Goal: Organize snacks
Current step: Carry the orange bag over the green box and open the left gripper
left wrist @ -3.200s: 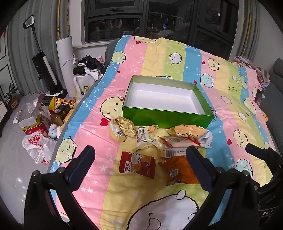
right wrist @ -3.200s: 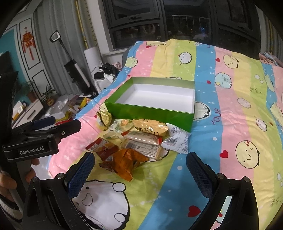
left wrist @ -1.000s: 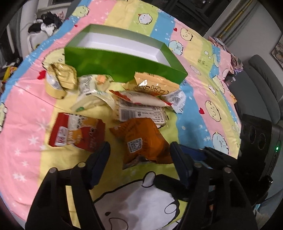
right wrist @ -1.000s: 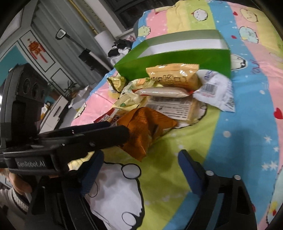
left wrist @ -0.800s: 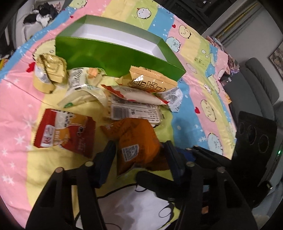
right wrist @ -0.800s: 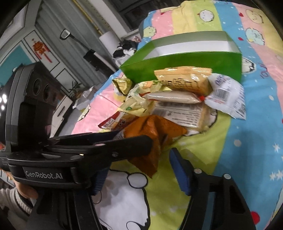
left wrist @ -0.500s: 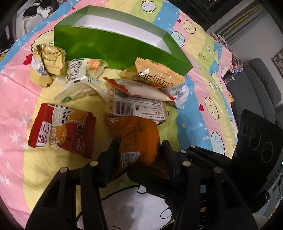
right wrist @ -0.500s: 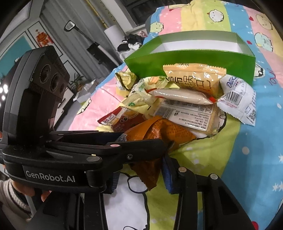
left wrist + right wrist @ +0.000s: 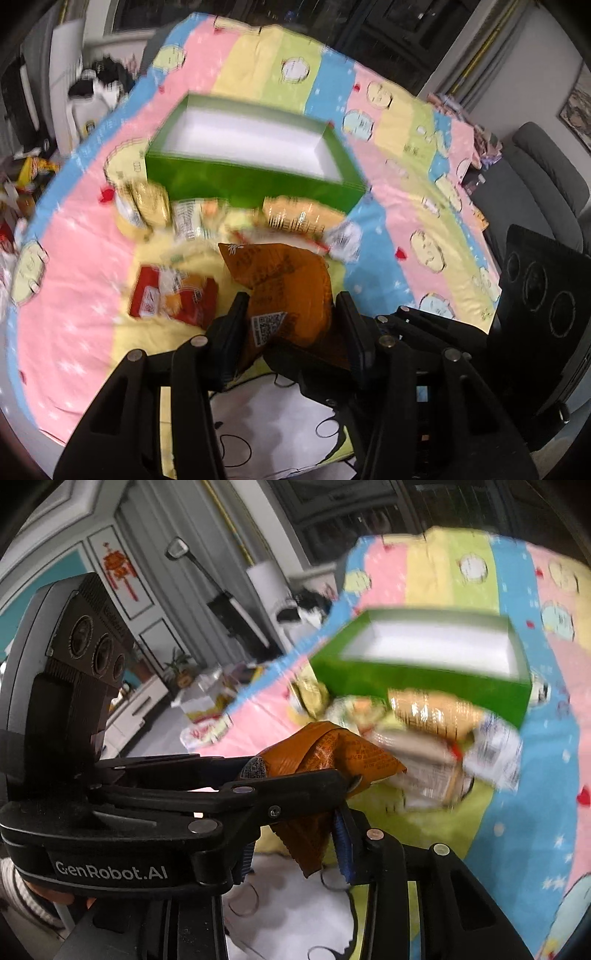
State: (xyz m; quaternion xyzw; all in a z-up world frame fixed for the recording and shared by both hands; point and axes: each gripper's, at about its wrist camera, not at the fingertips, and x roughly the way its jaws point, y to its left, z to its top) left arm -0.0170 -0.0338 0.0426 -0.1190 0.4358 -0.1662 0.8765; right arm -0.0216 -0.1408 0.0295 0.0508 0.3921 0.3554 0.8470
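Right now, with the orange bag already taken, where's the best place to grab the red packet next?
Take the red packet by its near short edge, coming in low from the front. It lies flat on the blanket, apart from the pile, so a thin edge is all a claw can pinch. Both claws are shut on the orange bag.

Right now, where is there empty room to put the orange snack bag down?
Inside the green box: its white floor looks bare. The pink stripe left of the red packet is bare too, and so is the blue stripe right of the snack pile. The strip between box and orange bag is crowded with packets.
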